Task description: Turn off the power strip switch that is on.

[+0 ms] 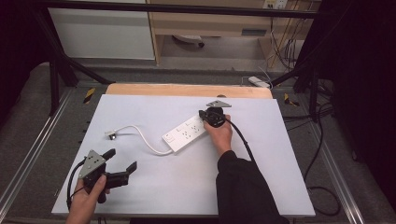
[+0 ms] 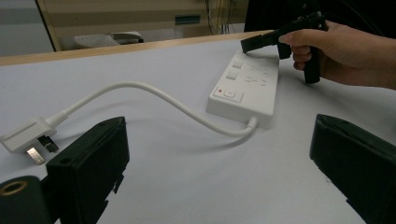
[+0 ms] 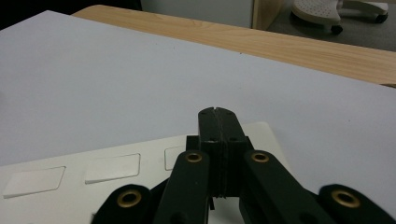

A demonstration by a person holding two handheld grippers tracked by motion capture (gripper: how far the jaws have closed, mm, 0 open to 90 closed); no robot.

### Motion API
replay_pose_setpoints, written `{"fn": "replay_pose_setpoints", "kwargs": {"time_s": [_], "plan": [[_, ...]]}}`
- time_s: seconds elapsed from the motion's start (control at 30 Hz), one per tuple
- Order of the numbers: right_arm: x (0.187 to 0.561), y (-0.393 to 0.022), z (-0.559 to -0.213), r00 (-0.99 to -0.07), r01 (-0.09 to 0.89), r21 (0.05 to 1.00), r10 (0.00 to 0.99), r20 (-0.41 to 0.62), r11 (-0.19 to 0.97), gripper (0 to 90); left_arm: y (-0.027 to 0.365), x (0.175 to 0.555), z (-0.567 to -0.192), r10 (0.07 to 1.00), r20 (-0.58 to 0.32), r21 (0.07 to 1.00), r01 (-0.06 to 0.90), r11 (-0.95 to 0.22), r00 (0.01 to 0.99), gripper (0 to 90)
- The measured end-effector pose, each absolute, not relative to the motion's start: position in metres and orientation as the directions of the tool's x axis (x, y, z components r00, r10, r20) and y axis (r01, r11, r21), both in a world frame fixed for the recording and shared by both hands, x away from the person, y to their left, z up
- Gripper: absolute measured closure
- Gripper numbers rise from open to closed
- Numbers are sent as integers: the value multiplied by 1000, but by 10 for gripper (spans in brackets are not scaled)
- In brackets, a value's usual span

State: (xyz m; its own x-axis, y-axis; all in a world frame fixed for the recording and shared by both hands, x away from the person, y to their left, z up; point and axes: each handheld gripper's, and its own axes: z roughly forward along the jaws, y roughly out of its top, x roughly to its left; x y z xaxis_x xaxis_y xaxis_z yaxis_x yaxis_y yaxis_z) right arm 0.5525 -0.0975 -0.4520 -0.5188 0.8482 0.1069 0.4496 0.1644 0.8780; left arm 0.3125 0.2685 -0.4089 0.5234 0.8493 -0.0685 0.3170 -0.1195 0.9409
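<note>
Broadly, item one was the white table sheet [image 1: 154,186], bearing everything else. Item two, the white power strip [image 1: 186,134], lay just right of the sheet's centre, running from seven o'clock, where its cable left it, toward one o'clock. Item three, that white cable [image 1: 140,132], looped away toward nine o'clock and ended in the plug [image 1: 110,135], lying flat and well apart from the strip. Item four, the right gripper [image 1: 205,115], stood over the strip's one o'clock end, jaws pressed fully together with nothing between them, tip down at the row of rocker switches [image 2: 234,70]. Item five, the left gripper [image 1: 122,161], rested near the sheet's seven o'clock corner, jaws spread wide and empty, pointing toward the strip.

Step in hand, by judgement: pressing a switch with the closed tip. The next move would likely call for a short, straight downward push on one rocker, without sliding the strip.
</note>
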Motion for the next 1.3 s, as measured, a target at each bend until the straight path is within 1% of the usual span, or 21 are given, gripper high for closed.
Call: {"fn": "replay_pose_setpoints", "kwargs": {"time_s": [0.53, 0.97, 1.3], "plan": [[551, -96, -452, -522, 432, 882, 849, 75, 188, 900, 268, 312, -409, 851, -63, 940, 317, -124, 521, 49], [551, -98, -453, -517, 447, 874, 852, 78, 191, 900, 268, 312, -409, 852, -61, 941, 316, -126, 521, 49], [546, -102, -441, -531, 417, 888, 845, 66, 193, 900, 269, 312, -409, 852, -59, 940, 317, -128, 519, 49]]}}
